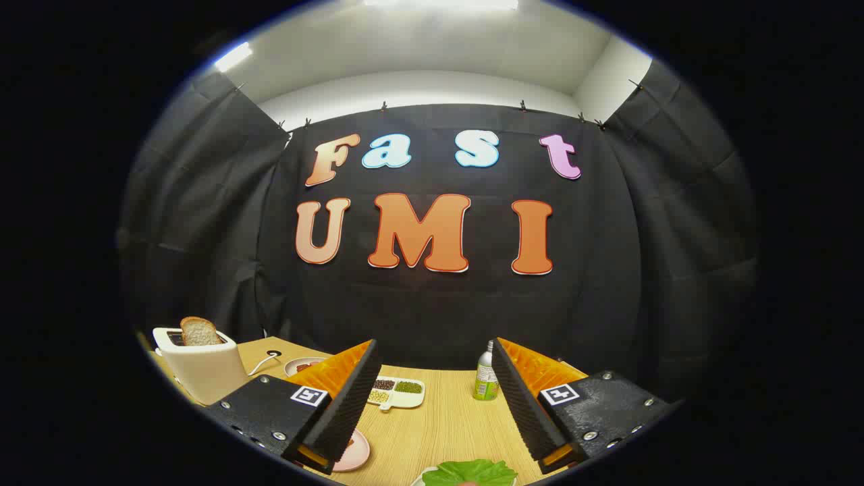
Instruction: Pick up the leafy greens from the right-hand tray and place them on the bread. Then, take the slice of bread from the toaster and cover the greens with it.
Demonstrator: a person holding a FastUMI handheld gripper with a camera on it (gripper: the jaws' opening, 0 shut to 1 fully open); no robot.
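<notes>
Jaws [432, 398] spread wide and empty, held above the wooden surface [449, 418] w/ nothing between them; the leafy greens [470, 472] lie just below and between the fingertips, close to the camera, on what looks like a white tray whose rim barely shows; the wide spread reads as prep for coming down around the leaves, though that is a judgement, not a thing seen. Off to the left, well apart from the greens, a white toaster [202, 368] stands w/ a slice of bread [200, 331] poking up out of its slot, upright and easy to pinch by its top edge later on; a white cord [260, 366] trails from the toaster across the surface. Behind the left finger a pink plate [356, 451] peeks out, its contents hidden, so whether the base bread sits there is unclear; a second small plate [302, 365] lies farther back, near the cord. Between the fingers, farther off, a divided white dish [398, 391] holds beans or seeds in separate compartments; a small green bottle [484, 375] stands upright just beside the right finger. Task looks to be at its first step: greens not yet picked up.
</notes>
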